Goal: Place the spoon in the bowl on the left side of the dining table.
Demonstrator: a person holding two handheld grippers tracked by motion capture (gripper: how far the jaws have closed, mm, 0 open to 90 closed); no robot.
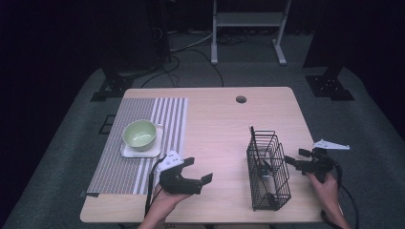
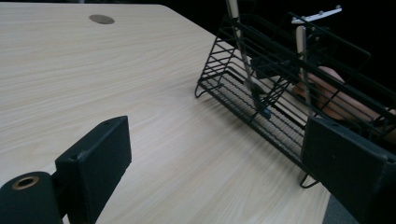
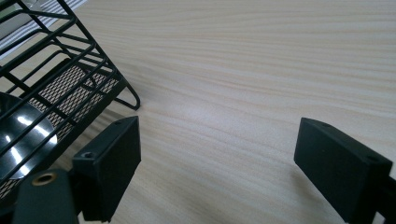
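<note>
Black jaws apart, wire basket (image 2: 280, 88) holding utensils (image 2: 243, 51)

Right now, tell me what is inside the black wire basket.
The wire basket holds utensils: two pale handles stand upright, and a shiny black rounded piece lies low. The wires cover their working ends, so I can't tell what kind.

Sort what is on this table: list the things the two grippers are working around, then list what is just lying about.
In hand:
- black wire basket holding utensils, between the grippers
- left gripper, open, beside it
- right gripper, open, beside it

Lying about:
- pale green bowl on a white square plate
- grey striped placemat under them
</note>
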